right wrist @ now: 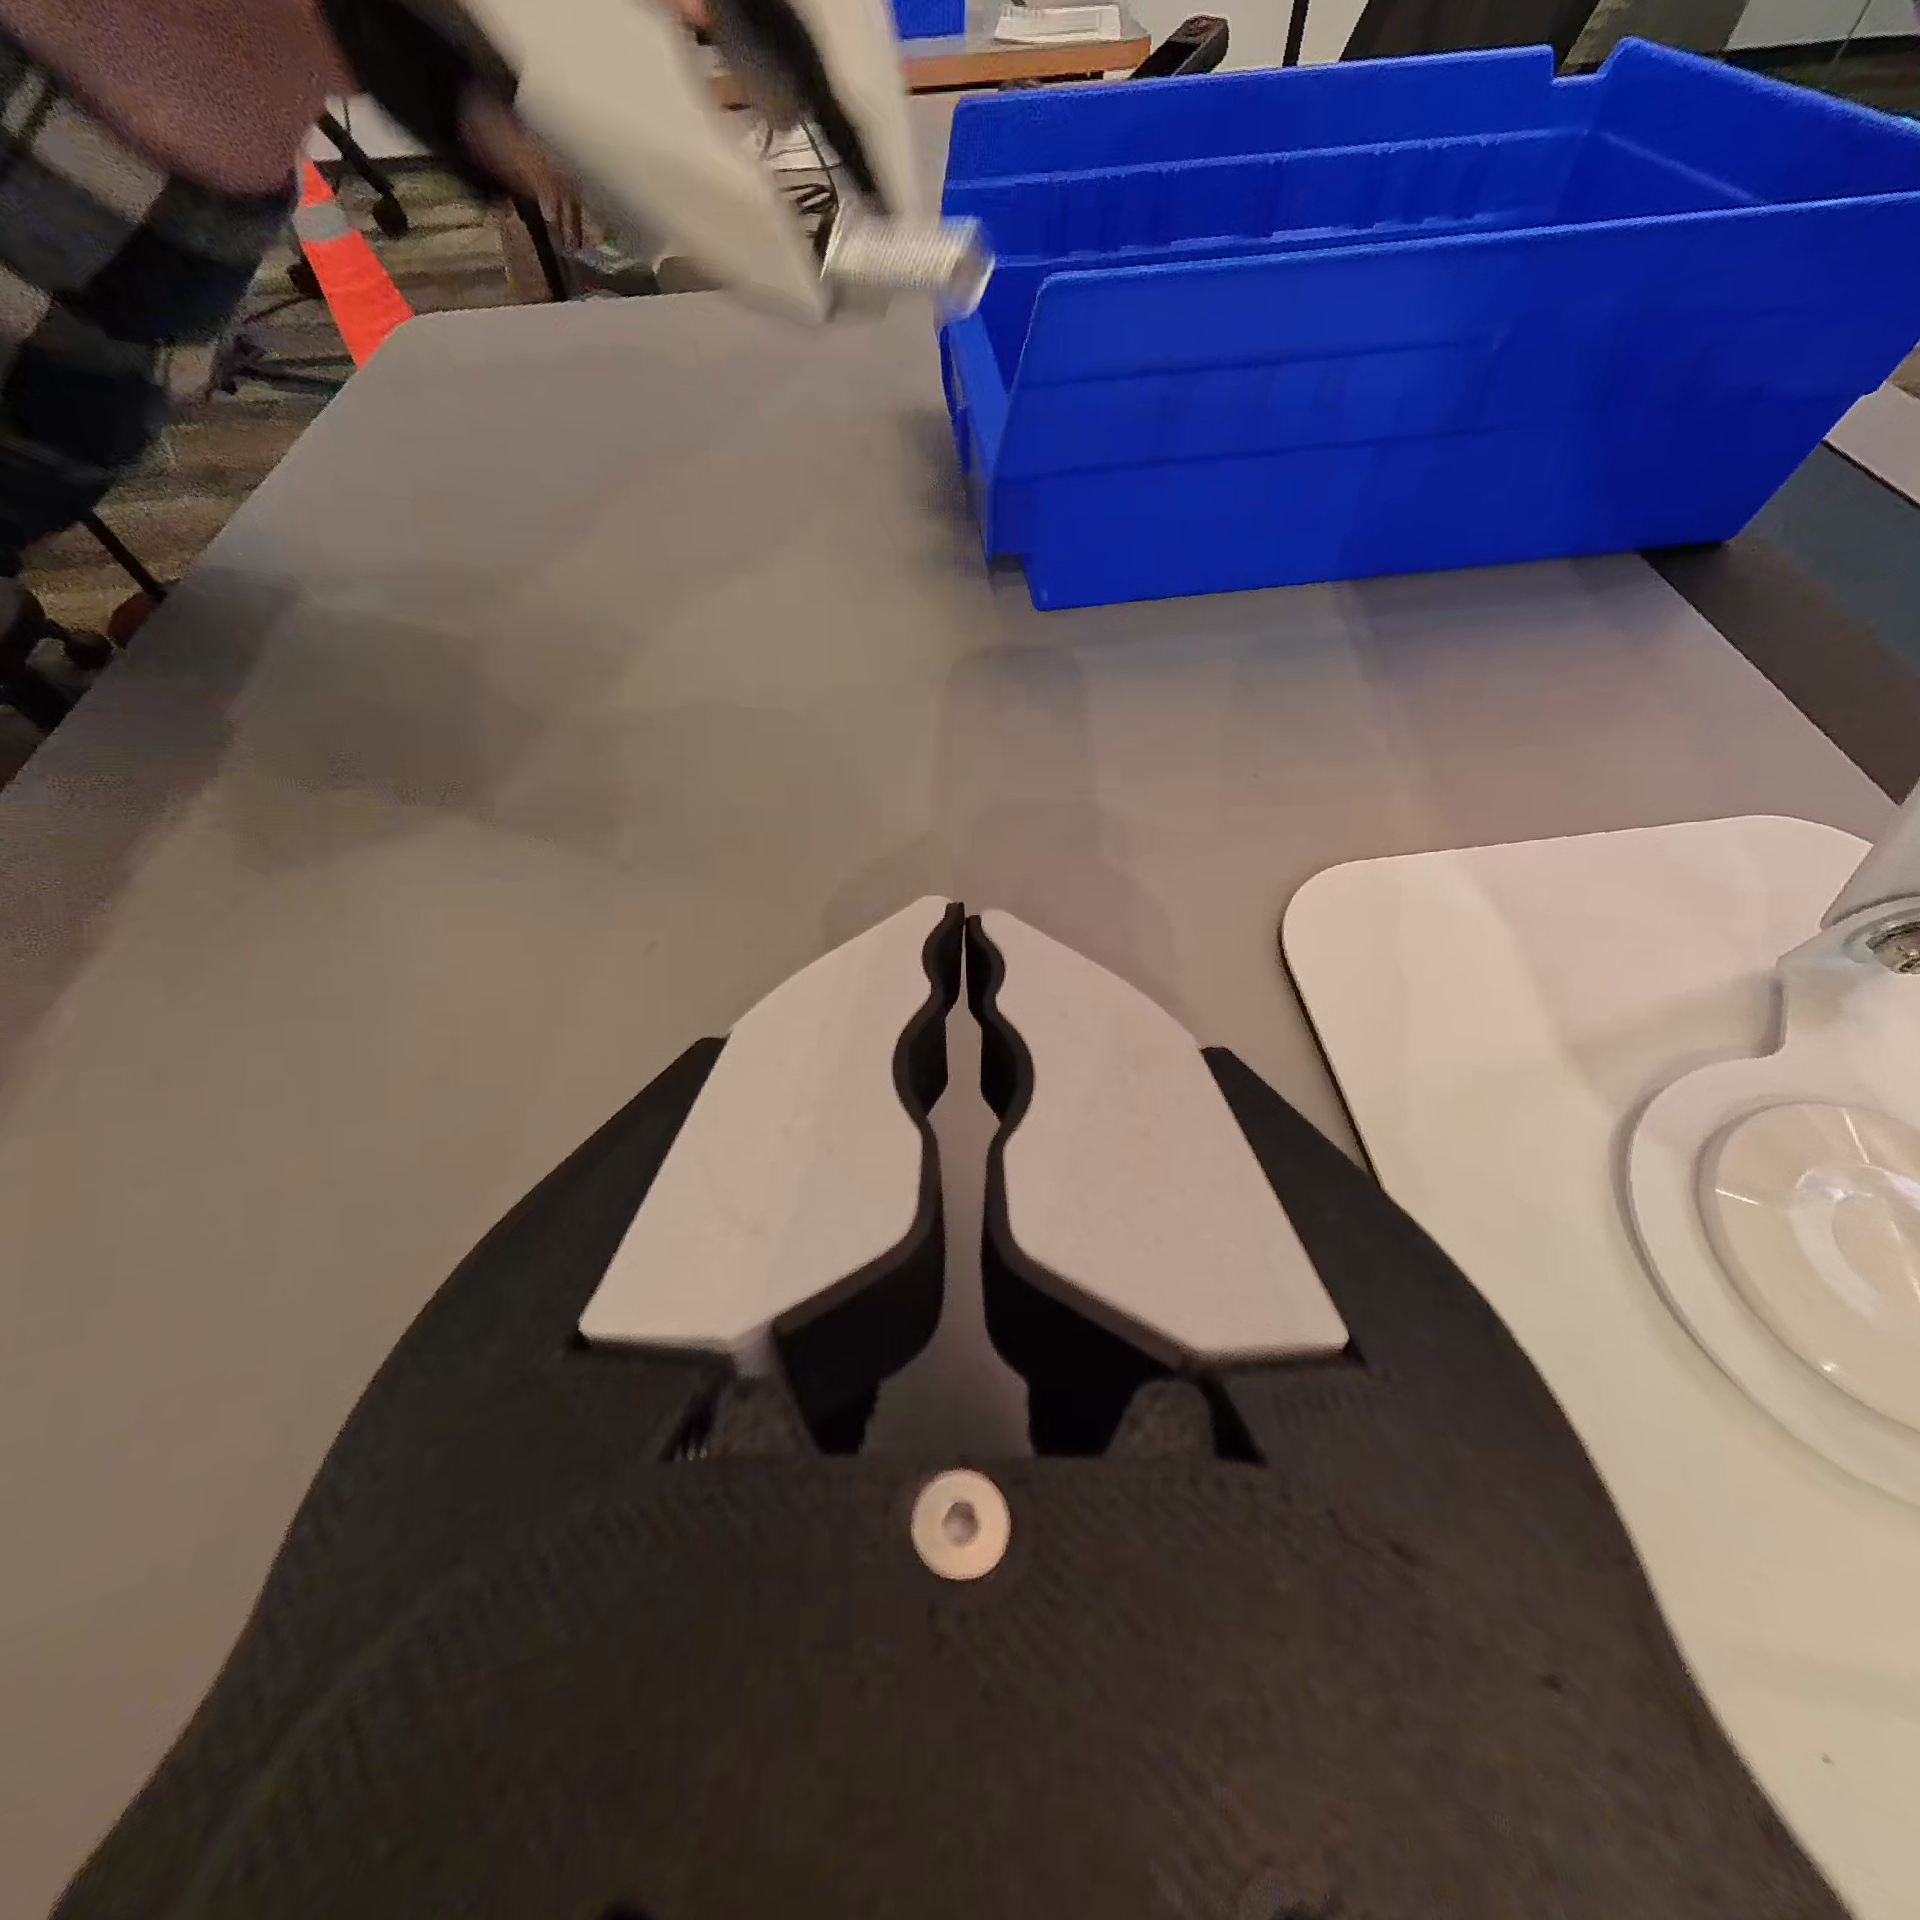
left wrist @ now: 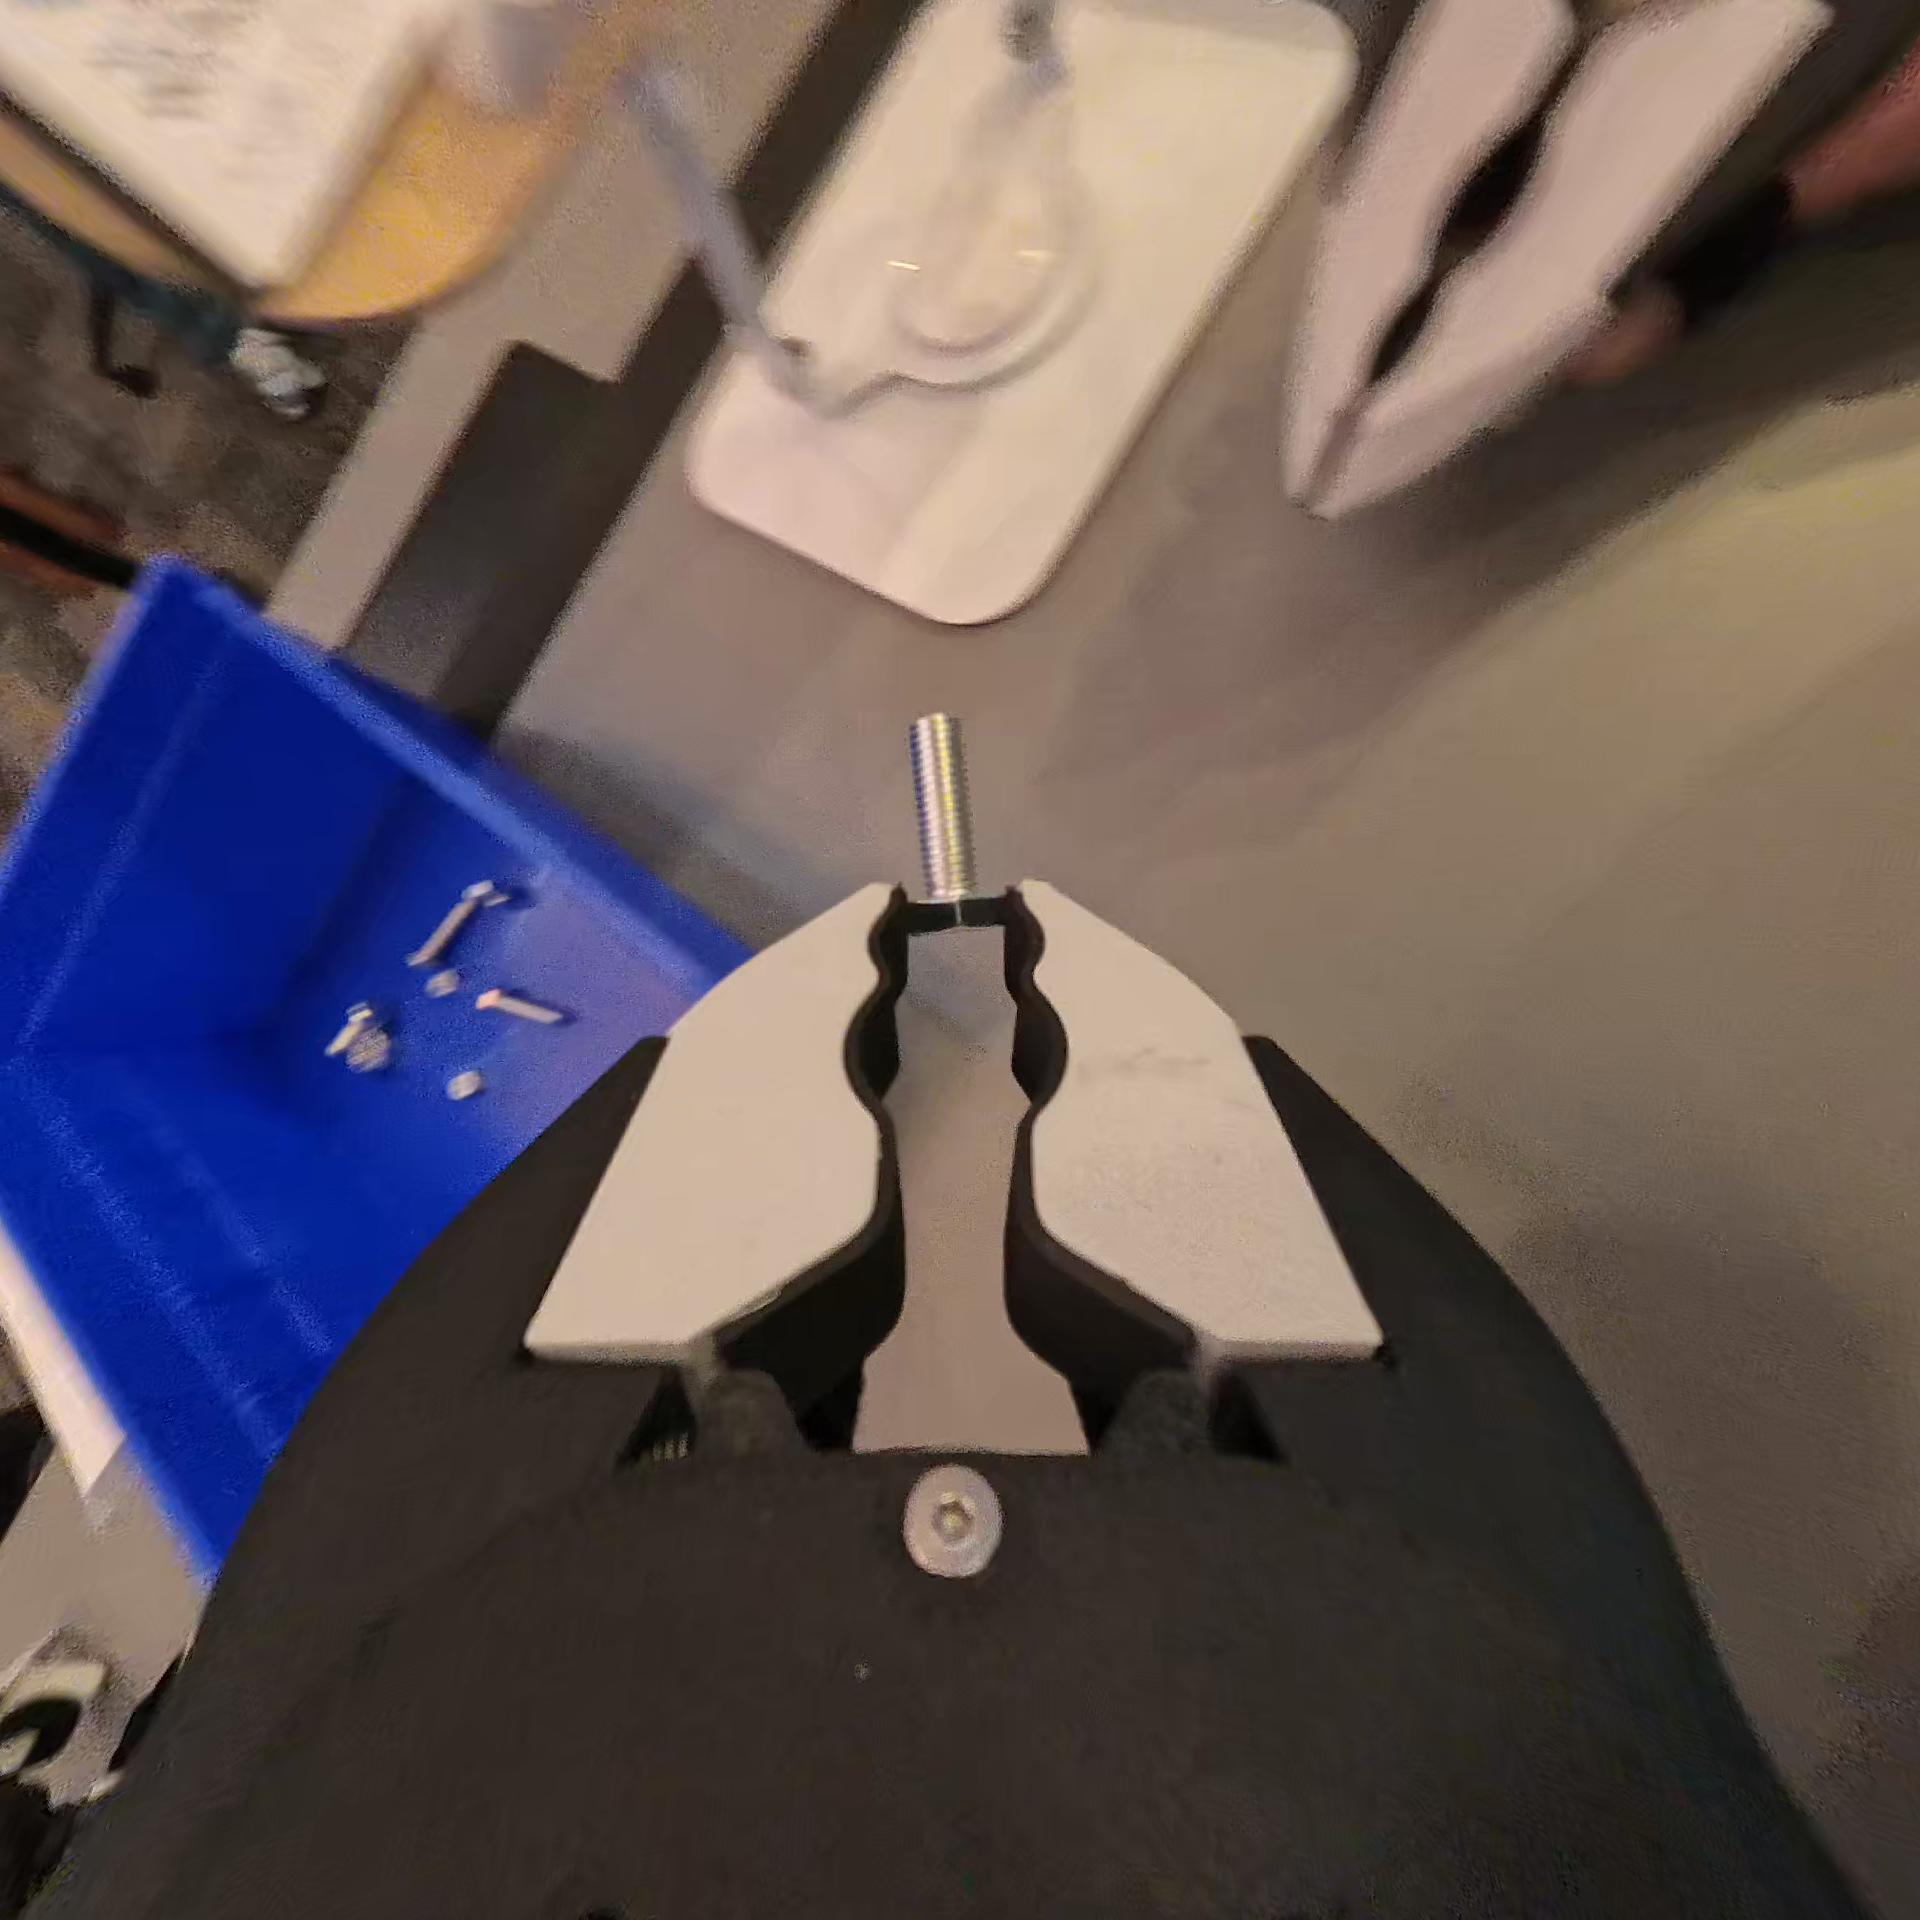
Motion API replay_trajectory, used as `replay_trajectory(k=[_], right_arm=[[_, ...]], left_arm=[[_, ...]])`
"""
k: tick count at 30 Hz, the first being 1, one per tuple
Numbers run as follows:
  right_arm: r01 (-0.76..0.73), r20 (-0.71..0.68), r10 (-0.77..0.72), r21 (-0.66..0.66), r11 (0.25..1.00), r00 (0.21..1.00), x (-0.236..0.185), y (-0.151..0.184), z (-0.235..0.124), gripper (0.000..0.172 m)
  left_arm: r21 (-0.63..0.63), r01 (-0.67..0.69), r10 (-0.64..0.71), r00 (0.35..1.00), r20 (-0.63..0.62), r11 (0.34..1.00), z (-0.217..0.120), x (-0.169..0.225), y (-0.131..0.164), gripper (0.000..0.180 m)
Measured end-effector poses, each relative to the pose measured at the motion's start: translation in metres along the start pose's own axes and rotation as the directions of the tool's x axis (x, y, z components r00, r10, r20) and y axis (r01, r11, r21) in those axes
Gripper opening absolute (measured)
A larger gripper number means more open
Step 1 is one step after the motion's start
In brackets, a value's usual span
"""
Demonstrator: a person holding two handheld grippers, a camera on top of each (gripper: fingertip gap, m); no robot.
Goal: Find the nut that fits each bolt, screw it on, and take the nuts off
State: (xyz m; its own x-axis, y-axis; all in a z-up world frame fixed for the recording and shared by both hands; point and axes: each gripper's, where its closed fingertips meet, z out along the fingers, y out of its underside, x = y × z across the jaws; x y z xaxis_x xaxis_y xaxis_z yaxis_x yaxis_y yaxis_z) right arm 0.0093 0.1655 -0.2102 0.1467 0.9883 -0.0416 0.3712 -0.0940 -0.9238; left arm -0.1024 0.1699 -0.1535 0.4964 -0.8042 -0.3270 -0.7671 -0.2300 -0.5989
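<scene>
1. The left gripper (left wrist: 954, 906) pinches a shiny silver bolt (left wrist: 943, 805) by its flat head, right at the very tips of its fingers (left wrist: 821, 997). Both tips press on the sides of the head.
2. The bolt's long threaded part sticks straight out past the tips, in line with the fingers. I think it is held this way so the whole thread stays bare and a nut can be spun onto it.
3. The bolt is up in the air over the grey table (right wrist: 582, 644), not resting on anything.
4. The right gripper (right wrist: 961, 920) has its tips pressed together with nothing between them. It hovers low over the table, well apart from the bolt.
5. The blue bin (left wrist: 208, 831) sits off to the left of the left jaws. More small bolts and nuts (left wrist: 447, 997) lie on its floor, so a matching nut probably has to come from there.
6. A white stand base (right wrist: 1507, 987) lies on the table just right of the right jaws.
</scene>
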Motion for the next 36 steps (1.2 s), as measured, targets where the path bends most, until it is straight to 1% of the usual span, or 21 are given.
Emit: replay_trajectory(k=[3,6,8,10,13,14,16,21,25,27,29,31,34,36], right_arm=[[0.002,0.001,-0.002,-0.003,1.000,1.000,0.000,0.001,0.000,0.000],[0.009,-0.001,-0.009,-0.008,1.000,1.000,0.000,0.002,0.000,0.000],[0.011,-0.001,-0.011,-0.011,1.000,1.000,-0.001,0.002,-0.001,0.000],[0.013,0.002,-0.013,-0.012,1.000,1.000,-0.001,0.003,-0.001,0.001],[0.017,0.003,-0.017,-0.019,1.000,1.000,-0.002,0.003,0.000,0.000],[0.019,0.003,-0.019,-0.020,1.000,1.000,-0.002,0.004,0.000,0.000],[0.022,0.003,-0.022,-0.023,0.999,1.000,-0.002,0.004,0.000,0.000],[0.025,0.004,-0.025,-0.027,0.999,1.000,-0.003,0.004,0.001,0.001],[0.026,0.004,-0.026,-0.036,0.999,1.000,-0.003,0.005,0.002,0.001],[0.032,0.003,-0.032,-0.039,0.999,0.999,-0.003,0.006,0.002,0.001],[0.037,0.003,-0.036,-0.036,0.999,0.999,-0.004,0.006,0.002,0.001],[0.037,0.004,-0.037,-0.032,0.999,0.999,-0.004,0.005,0.001,0.001],[0.038,0.006,-0.038,-0.033,0.999,0.999,-0.004,0.005,0.001,0.001],[0.041,0.006,-0.041,-0.036,0.999,0.999,-0.005,0.006,0.002,0.001]], left_arm=[[-0.041,-0.058,0.053,0.992,-0.111,0.997,0.026,0.053,0.005,0.017],[-0.053,-0.071,0.058,0.977,-0.205,0.996,0.047,0.082,0.010,0.017],[-0.092,-0.100,0.079,0.973,-0.217,0.991,0.056,0.087,0.019,0.017],[-0.097,-0.115,0.085,0.960,-0.267,0.989,0.060,0.097,0.022,0.017],[-0.125,-0.160,0.121,0.954,-0.276,0.979,0.066,0.101,0.028,0.017],[-0.126,-0.162,0.123,0.955,-0.270,0.979,0.068,0.100,0.029,0.017],[-0.132,-0.161,0.115,0.946,-0.302,0.978,0.069,0.105,0.033,0.017],[-0.144,-0.167,0.110,0.935,-0.337,0.975,0.074,0.111,0.040,0.017],[-0.140,-0.150,0.092,0.930,-0.356,0.979,0.075,0.112,0.040,0.017],[-0.137,-0.138,0.080,0.929,-0.361,0.981,0.074,0.112,0.039,0.026],[-0.115,-0.119,0.071,0.933,-0.353,0.986,0.068,0.109,0.035,0.034],[-0.107,-0.106,0.065,0.941,-0.333,0.989,0.051,0.097,0.032,0.034],[-0.075,-0.070,0.051,0.973,-0.225,0.995,0.016,0.049,0.022,0.031],[-0.068,-0.038,0.030,0.993,-0.111,0.997,-0.003,0.000,0.016,0.029]])
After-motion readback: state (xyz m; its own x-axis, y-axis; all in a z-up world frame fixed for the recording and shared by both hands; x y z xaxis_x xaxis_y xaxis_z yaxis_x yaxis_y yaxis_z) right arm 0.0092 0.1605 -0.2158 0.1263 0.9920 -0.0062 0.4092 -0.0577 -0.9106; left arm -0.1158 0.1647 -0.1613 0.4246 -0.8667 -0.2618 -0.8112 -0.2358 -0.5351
